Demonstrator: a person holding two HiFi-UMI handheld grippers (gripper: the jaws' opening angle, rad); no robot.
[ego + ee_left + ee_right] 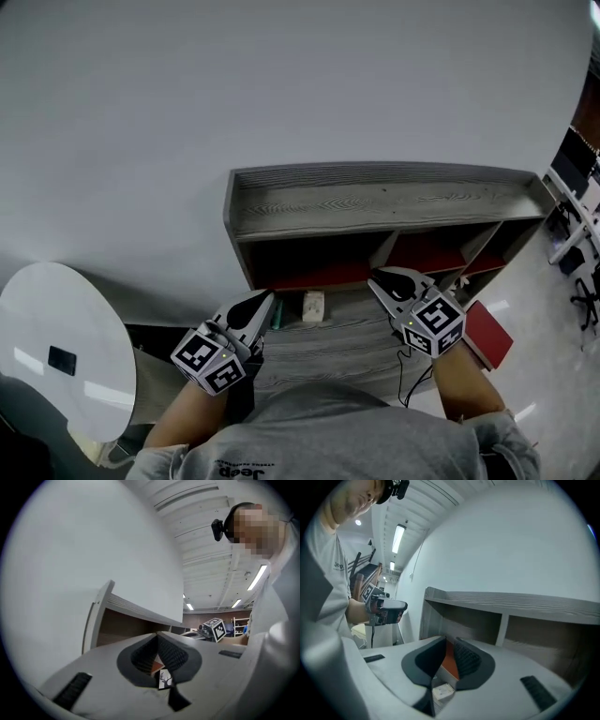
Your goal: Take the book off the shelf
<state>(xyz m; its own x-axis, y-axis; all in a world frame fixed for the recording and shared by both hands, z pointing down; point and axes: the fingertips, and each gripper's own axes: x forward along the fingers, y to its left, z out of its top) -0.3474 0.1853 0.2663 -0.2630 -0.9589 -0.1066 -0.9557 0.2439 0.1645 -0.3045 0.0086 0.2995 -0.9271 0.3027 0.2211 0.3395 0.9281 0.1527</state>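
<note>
A grey wooden shelf unit with red-backed compartments stands against the white wall. On its lower board lies a small white book, with a thin teal thing beside it. My left gripper hangs just left of the book with its jaws closed to a point and nothing in them. In the left gripper view, the book's cover with a deer print shows below the left gripper. My right gripper hovers right of the book, its jaws a narrow slit apart and holding nothing. The white book shows under the right gripper.
A round white table with a small dark thing on it stands at the left. A red flat panel lies low at the shelf unit's right end. Desks and chairs crowd the far right edge. The unit's top board is bare.
</note>
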